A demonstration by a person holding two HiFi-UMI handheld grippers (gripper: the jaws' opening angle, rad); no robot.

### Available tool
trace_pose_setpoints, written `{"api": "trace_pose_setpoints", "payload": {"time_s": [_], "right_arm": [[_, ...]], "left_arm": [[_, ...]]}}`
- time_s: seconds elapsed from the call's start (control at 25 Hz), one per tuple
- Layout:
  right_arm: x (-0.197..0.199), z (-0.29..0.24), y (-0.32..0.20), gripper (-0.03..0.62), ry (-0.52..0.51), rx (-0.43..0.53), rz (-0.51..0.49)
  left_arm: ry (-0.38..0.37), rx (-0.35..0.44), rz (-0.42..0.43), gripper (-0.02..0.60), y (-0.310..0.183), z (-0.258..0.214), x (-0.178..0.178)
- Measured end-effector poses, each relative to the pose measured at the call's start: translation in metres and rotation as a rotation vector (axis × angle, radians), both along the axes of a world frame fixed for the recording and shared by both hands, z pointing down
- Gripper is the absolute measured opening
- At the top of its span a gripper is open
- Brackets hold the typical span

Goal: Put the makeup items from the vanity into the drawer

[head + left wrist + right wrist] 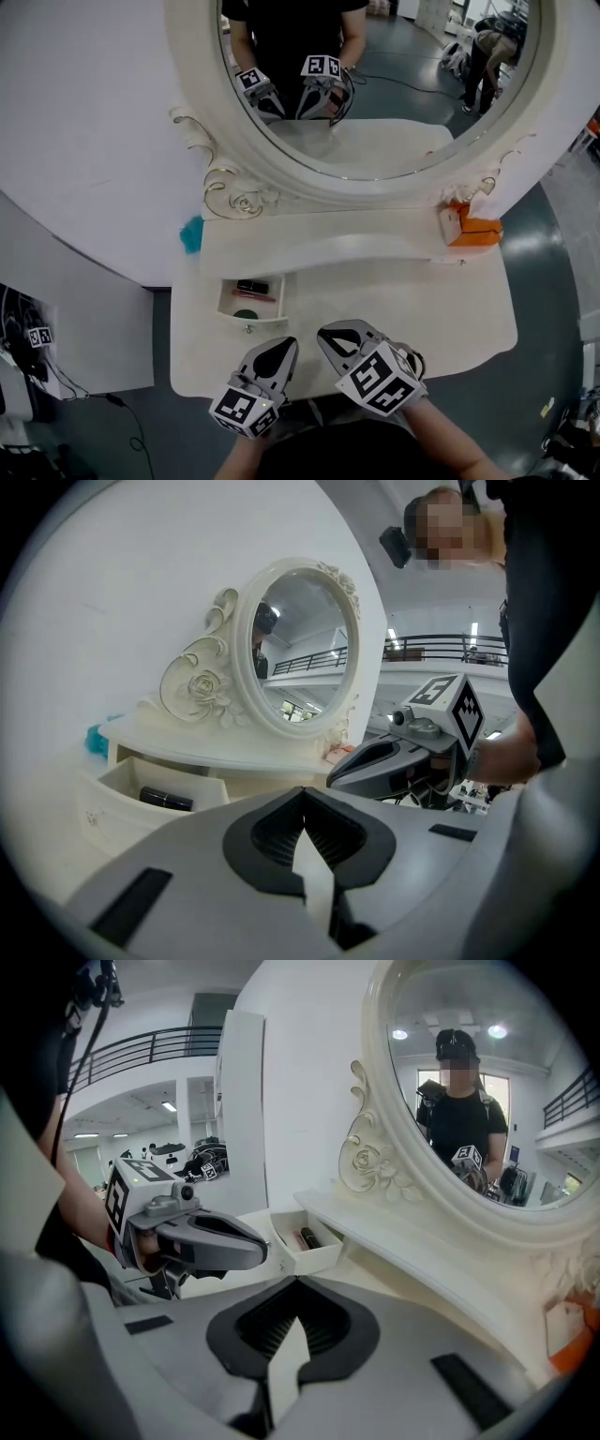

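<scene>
While left gripper [279, 347] and right gripper [334, 335] are hovering closed, empty, makeup [253, 287] is lying in the drawer [226, 302]. Shutting it is likely coming.

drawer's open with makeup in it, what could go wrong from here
1. The drawer juts out just ahead of the left gripper; a hasty shove might skew it or rattle the black tube inside.
2. The right gripper sits close beside the left, both shut; they could knock together.
3. The orange box sits at the shelf's right end and might get swept off.
</scene>
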State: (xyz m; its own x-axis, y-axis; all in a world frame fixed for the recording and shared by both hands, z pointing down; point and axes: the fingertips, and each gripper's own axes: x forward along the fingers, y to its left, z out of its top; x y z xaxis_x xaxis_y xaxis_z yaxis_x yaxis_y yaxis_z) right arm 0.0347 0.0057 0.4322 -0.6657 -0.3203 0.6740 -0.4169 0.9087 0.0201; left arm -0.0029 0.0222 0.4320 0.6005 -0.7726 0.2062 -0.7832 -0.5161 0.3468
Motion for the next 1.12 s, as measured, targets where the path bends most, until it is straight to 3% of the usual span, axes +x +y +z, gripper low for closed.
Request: {"api": "trace_pose_setpoints", "payload": {"time_s": [0.52, 1.12], "right_arm": [[0.042, 0.013, 0.031, 0.021, 0.01, -0.006, -0.087], [-0.005, 0.0, 0.069, 0.021, -0.008, -0.005, -0.062]], "left_arm": [[-0.011, -0.008, -0.062, 0.014, 0.029, 0.011, 0.04], [-0.018, 0.016, -0.015, 0.014, 0.06, -0.009, 0.0]]}}
